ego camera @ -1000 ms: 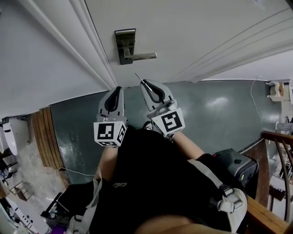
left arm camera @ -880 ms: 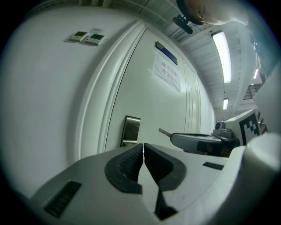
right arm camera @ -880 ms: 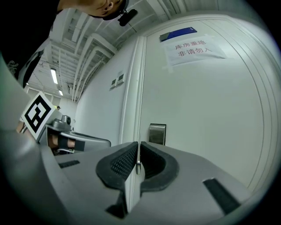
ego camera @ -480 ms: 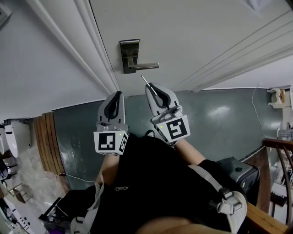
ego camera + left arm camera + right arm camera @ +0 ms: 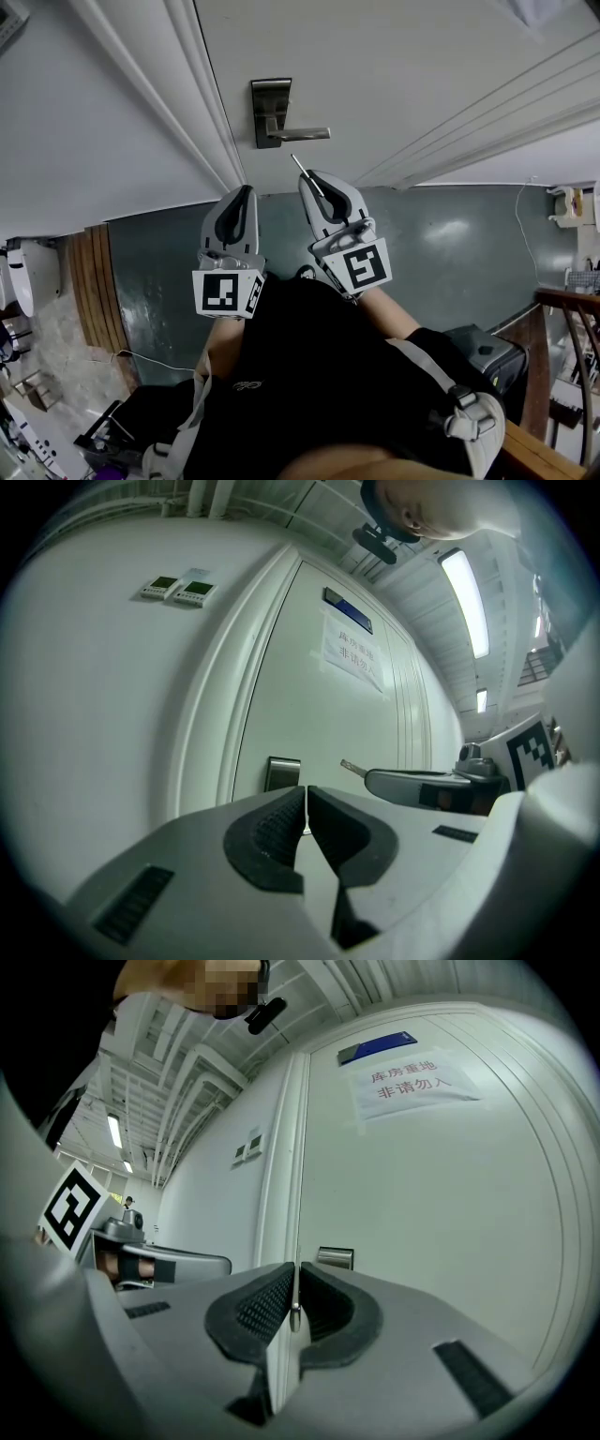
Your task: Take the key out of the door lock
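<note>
A thin metal key (image 5: 302, 171) sticks out of the tip of my right gripper (image 5: 314, 178), which is shut on it. The key's edge shows between the pads in the right gripper view (image 5: 294, 1314). It is clear of the brushed-metal lock plate (image 5: 272, 111) and lever handle (image 5: 302, 135) on the white door, a short way below them. From the left gripper view, the key (image 5: 352, 766) points toward the lock plate (image 5: 283, 772). My left gripper (image 5: 242, 194) hangs beside the right one, shut with nothing between its pads (image 5: 281, 822).
The door frame moulding (image 5: 202, 103) runs left of the lock. A paper sign (image 5: 412, 1082) is stuck high on the door. Below lie a dark green floor (image 5: 441, 225), wooden boards (image 5: 89, 281) at the left, a black case (image 5: 483, 342) and a wooden railing (image 5: 562, 281) at the right.
The head camera has tilted, so the lock plate sits lower in the picture. Both grippers keep their pose side by side, the right one still holding the key.
</note>
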Demonstrator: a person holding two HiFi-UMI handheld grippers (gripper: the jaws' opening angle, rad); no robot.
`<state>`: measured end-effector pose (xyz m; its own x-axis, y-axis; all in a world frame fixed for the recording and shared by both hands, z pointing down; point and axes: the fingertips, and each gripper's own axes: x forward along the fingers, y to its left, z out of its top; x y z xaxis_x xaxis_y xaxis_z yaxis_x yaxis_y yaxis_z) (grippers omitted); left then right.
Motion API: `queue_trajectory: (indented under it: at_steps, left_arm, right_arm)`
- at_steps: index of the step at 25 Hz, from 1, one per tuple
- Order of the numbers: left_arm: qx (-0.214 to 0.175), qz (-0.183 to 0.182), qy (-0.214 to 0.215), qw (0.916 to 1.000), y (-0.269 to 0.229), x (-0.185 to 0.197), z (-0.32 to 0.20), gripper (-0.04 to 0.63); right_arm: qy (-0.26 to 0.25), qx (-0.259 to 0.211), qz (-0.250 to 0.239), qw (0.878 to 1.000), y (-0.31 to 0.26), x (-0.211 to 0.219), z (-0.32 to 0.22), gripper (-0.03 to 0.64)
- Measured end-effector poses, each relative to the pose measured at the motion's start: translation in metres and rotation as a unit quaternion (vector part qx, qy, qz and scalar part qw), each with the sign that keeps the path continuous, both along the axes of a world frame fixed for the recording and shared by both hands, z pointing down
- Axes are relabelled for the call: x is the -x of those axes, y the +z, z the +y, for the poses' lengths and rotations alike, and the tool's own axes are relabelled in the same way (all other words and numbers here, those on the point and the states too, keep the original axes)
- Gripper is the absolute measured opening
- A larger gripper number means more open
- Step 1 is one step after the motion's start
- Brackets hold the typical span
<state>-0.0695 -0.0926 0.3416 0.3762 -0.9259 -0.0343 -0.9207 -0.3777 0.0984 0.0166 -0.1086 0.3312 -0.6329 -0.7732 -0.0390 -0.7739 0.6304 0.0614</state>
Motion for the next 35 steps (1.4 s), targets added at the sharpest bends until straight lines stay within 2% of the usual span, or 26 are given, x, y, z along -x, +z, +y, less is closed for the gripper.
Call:
queue_trajectory:
  at_steps: [19, 29, 35]
  left_arm:
    - [0.002, -0.001, 0.002, 1.0000, 0.002, -0.002, 0.001, 0.028]
    - [0.003, 0.001, -0.006, 1.0000, 0.002, 0.004, 0.000, 0.028]
    - [0.004, -0.005, -0.013, 0.9999, 0.003, 0.008, 0.000, 0.028]
  right_arm:
    - [-0.005, 0.006, 0.003, 1.000, 0.004, 0.000, 0.002, 0.031]
    - [0.018, 0.003, -0.006, 1.000, -0.003, -0.011, -0.004, 0.031]
    - [0.042, 0.013, 0.013, 0.999, 0.000, -0.020, -0.008, 0.029]
